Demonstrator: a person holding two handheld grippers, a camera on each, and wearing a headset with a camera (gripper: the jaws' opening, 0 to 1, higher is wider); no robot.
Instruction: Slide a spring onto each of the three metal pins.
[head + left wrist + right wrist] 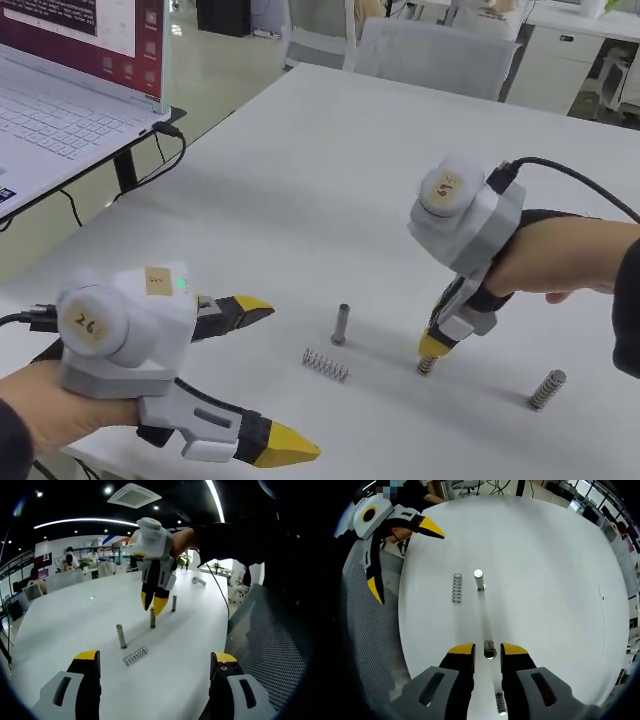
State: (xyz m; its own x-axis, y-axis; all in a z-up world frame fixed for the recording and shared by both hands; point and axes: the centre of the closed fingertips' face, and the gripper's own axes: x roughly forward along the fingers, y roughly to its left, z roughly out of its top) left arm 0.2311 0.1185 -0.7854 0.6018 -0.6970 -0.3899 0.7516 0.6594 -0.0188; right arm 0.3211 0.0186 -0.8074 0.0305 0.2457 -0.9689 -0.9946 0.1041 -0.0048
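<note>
Spring [135, 655] lies loose on its side on the worktop [330, 180], ahead of and between the wide-spread jaws of the left gripper [155, 656], just beside the bare pin [120, 636]. Light, springy wire likely to roll or squash, it wants a gentle pinch across mid-length. Jaws of the right gripper [487, 650] stand slightly parted over a fitted spring [427, 365].

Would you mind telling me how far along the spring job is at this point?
One pin looks done: the rightmost spring stands upright, apparently on its pin. In hand: the right gripper, jaws apart, hovers over a second standing spring. Left: the bare pin, with the loose spring lying beside it; the left gripper is open.
</note>
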